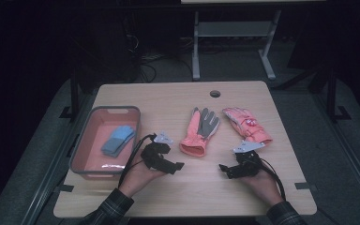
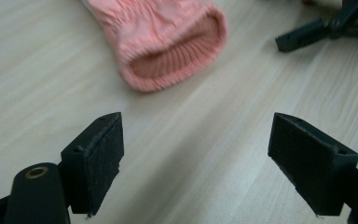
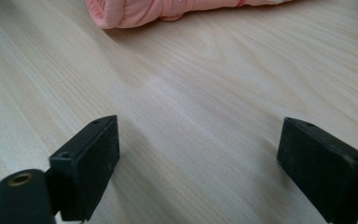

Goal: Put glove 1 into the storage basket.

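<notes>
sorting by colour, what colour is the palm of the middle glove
Grey, on a pink glove with a pink knit cuff; the high view shows it best.

One camera high over the desk, one riding on each pair of tongs.

The high view looks forward and down from the person's side, far enough to take in the whole desk. The left tongs camera sits low and close over the wood, facing the glove cuff at 12 o'clock. The right tongs camera, equally low, faces the second glove at 12. The high view shares both gloves with them; the left view also catches the right tongs at 2 o'clock.
</notes>
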`<action>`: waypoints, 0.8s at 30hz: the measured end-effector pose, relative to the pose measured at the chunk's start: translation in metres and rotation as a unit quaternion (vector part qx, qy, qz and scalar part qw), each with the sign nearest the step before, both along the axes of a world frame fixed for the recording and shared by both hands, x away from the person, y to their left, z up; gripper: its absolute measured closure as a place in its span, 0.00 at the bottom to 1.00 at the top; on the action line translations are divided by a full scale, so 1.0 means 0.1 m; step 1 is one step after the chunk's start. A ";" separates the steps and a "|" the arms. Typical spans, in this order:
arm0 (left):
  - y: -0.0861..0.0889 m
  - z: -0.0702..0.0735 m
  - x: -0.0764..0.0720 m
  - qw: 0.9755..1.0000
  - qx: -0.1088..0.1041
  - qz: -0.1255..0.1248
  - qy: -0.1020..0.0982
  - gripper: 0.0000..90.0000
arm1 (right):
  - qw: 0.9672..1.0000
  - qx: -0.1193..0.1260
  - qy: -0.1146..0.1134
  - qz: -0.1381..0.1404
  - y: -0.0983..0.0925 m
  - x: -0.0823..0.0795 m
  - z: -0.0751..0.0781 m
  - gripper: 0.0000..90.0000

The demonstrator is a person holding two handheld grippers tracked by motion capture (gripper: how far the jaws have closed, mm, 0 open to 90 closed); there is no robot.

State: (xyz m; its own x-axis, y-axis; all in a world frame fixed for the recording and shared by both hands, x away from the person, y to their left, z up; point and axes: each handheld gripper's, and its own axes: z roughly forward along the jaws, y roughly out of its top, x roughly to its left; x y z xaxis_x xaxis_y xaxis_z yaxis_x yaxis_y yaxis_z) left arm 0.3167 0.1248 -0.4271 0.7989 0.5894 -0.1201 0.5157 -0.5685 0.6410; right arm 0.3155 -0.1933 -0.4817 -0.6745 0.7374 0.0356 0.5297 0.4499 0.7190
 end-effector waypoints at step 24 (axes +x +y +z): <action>0.16 -0.50 -0.27 0.996 -0.008 -0.041 -0.078 0.14 | 0.997 0.042 0.025 0.063 0.15 0.25 0.48 1.00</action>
State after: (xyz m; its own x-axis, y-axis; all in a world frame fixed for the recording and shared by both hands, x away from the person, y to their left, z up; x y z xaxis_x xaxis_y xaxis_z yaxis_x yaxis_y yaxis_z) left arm 0.2900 0.1412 -0.4771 0.8536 0.5209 0.0011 0.3616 -0.5940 0.7186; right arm 0.3406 -0.1784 -0.4332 -0.7578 0.6396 0.1290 0.5083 0.4547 0.7313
